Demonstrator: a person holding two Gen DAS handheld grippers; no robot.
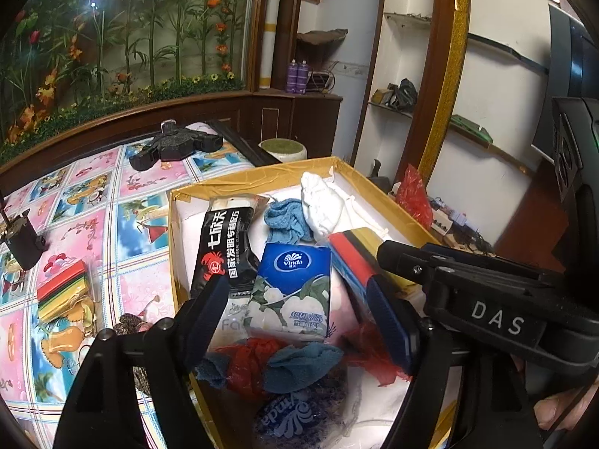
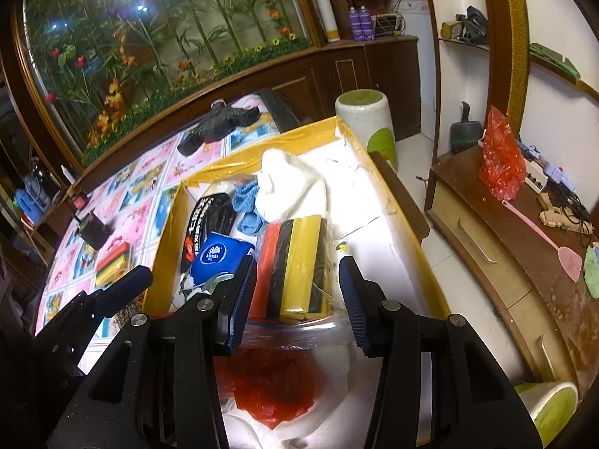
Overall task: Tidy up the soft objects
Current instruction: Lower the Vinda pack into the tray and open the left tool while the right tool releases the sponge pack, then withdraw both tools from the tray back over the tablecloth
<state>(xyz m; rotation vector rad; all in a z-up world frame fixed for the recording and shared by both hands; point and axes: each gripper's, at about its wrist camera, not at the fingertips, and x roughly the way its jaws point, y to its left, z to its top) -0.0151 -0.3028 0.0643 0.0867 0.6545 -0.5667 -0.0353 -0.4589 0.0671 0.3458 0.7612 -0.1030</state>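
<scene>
Black claw point(image 1: 299, 318), blue pads, "DAS" lettering

One box point(image 1: 232, 184) holds two Vinda tissue packs point(image 1: 295, 277), two sponge packs counting the one point(image 1: 63, 293) on the table, one black pouch point(image 1: 221, 247), perhaps three blue cloths point(image 1: 286, 220), one white cloth point(image 1: 322, 204).

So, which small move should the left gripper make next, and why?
Probably draw the left gripper back out of the yellow box. Its jaws stand open around the blue tissue pack without pressing it, so the pack seems placed. A second sponge pack lies outside on the tablecloth, likely the next pick.
</scene>
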